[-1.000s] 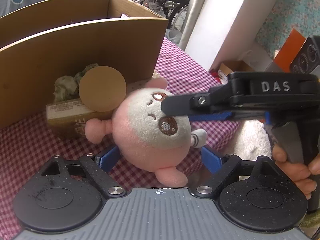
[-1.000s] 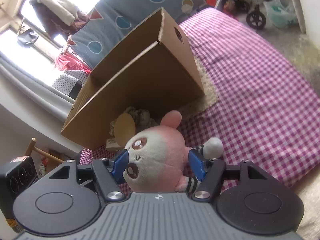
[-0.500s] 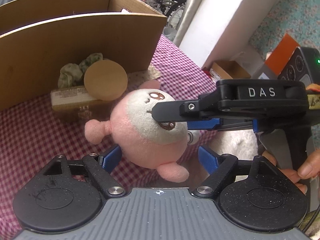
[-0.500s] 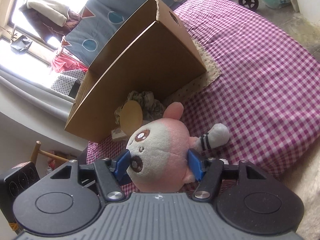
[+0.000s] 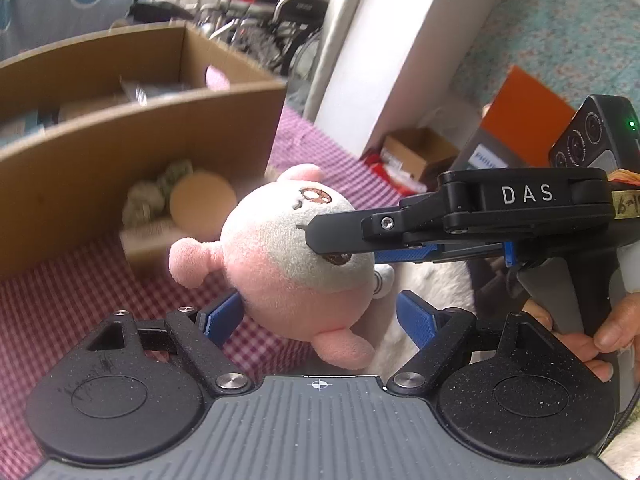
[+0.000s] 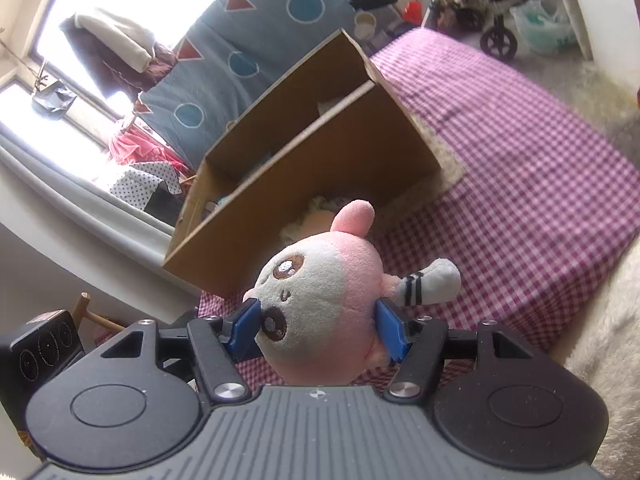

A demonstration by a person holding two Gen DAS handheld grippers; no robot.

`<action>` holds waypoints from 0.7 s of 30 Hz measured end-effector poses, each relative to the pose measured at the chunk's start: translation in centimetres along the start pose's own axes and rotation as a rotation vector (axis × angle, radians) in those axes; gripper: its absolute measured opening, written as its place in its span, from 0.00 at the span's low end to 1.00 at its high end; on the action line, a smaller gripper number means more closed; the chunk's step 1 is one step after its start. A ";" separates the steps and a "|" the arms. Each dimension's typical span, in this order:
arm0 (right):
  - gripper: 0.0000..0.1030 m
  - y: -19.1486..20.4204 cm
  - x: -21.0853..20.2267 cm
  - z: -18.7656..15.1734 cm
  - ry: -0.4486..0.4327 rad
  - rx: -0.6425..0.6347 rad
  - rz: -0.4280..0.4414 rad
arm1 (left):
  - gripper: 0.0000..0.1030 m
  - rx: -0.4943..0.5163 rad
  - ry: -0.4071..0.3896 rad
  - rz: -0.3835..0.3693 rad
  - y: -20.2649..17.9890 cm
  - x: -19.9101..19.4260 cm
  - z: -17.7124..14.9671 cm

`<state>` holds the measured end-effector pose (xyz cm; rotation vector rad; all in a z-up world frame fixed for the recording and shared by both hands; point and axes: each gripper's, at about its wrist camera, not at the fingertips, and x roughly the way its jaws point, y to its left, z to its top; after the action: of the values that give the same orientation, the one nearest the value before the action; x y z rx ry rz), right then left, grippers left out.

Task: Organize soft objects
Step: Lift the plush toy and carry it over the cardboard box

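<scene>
A round pink and white plush toy (image 6: 320, 312) with brown eyes sits squeezed between the blue pads of my right gripper (image 6: 318, 330), lifted above the checked cloth. In the left wrist view the plush toy (image 5: 280, 264) hangs in front of my left gripper (image 5: 320, 318), which is open around its lower part; I cannot tell whether the pads touch it. The right gripper's black body (image 5: 500, 216) reaches in from the right. An open cardboard box (image 6: 320, 148) stands behind the toy, also in the left wrist view (image 5: 132, 148).
A small carton with a round tan disc (image 5: 202, 202) and a crumpled greenish thing (image 5: 154, 196) lies at the box's foot. The purple checked cloth (image 6: 520, 184) covers the surface. A white fluffy rug (image 6: 600, 340) lies at the right. A wheelchair (image 5: 276, 16) stands far behind.
The right gripper has lifted the plush toy higher off the cloth. Both cameras have risen, so the inside of the box now shows.
</scene>
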<state>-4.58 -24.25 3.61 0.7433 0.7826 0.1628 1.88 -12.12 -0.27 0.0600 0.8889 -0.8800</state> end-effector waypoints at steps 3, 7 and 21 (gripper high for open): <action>0.64 2.2 -1.0 0.7 -0.042 -0.045 -0.004 | 0.81 0.024 -0.038 -0.013 0.2 -1.8 0.6; 0.64 5.5 -1.5 2.5 -0.095 -0.135 0.023 | 0.81 0.041 -0.108 -0.019 0.7 -4.7 2.0; 0.65 13.0 9.6 17.7 0.082 -0.349 0.127 | 0.83 0.006 -0.212 0.166 6.8 -7.5 12.3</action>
<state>16.19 -20.52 15.01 0.4566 0.7598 0.4354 12.21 -7.57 10.99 0.0439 0.6733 -0.7193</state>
